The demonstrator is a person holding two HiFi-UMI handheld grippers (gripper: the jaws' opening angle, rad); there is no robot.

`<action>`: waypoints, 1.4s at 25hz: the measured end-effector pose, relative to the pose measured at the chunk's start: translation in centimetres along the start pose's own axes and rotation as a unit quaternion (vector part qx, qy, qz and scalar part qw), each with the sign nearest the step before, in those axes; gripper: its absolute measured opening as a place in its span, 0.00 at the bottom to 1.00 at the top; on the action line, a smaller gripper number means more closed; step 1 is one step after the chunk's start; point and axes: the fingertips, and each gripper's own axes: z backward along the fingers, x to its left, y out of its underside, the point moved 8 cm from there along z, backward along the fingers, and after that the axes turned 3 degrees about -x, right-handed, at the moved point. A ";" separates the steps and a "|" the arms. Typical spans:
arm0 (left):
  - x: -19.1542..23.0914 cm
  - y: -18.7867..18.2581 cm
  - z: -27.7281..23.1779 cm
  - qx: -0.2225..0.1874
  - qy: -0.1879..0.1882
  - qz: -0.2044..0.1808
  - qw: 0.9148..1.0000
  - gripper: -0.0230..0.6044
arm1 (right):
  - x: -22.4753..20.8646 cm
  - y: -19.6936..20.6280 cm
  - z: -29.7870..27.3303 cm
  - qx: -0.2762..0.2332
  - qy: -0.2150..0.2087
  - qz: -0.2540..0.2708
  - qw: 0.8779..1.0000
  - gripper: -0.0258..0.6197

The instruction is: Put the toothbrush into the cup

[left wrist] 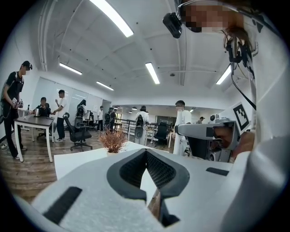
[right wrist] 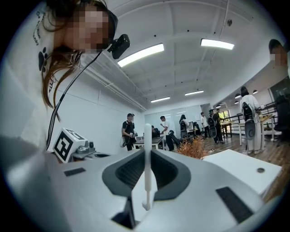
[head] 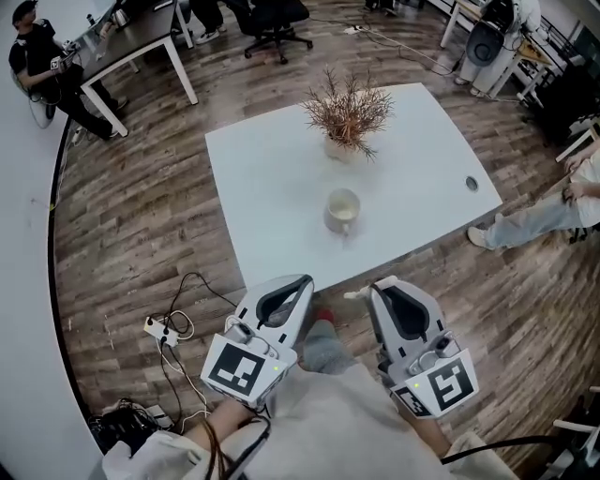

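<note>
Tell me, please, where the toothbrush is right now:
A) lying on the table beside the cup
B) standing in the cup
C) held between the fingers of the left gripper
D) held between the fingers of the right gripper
D: the right gripper view shows the white toothbrush clamped upright between the fingers of the right gripper, well short of the cup on the table.

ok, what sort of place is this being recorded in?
Most likely an open-plan office or lab: a black office chair beside a desk, long ceiling strip lights, and a wood-look floor around a white table.
</note>
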 end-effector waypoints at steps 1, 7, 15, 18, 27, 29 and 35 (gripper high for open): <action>0.2 0.0 -0.4 0.001 -0.001 -0.001 1.000 0.05 | -0.4 0.0 -0.3 0.001 -0.002 -0.001 1.000 0.12; 1.0 0.0 -2.8 0.013 -0.008 0.014 1.000 0.05 | -3.0 0.6 -2.2 0.009 -0.011 -0.011 1.000 0.12; 1.3 -0.6 -6.2 0.007 -0.012 0.021 1.000 0.05 | -6.1 1.3 -4.3 0.021 -0.029 -0.016 0.999 0.12; 1.5 -0.7 -6.8 0.007 -0.014 0.024 1.000 0.05 | -6.8 1.7 -5.0 0.025 -0.033 -0.019 0.999 0.12; 3.4 -0.3 -8.7 0.015 -0.009 0.034 0.999 0.05 | -8.2 3.0 -7.6 0.048 -0.027 -0.042 0.998 0.12; 3.9 -0.3 -9.3 0.020 -0.005 0.039 0.999 0.05 | -8.6 2.9 -8.2 0.050 -0.025 -0.040 0.998 0.12; 5.1 -0.1 -11.7 0.016 0.013 0.040 0.999 0.05 | -9.6 3.9 -10.2 0.055 -0.021 -0.037 0.998 0.12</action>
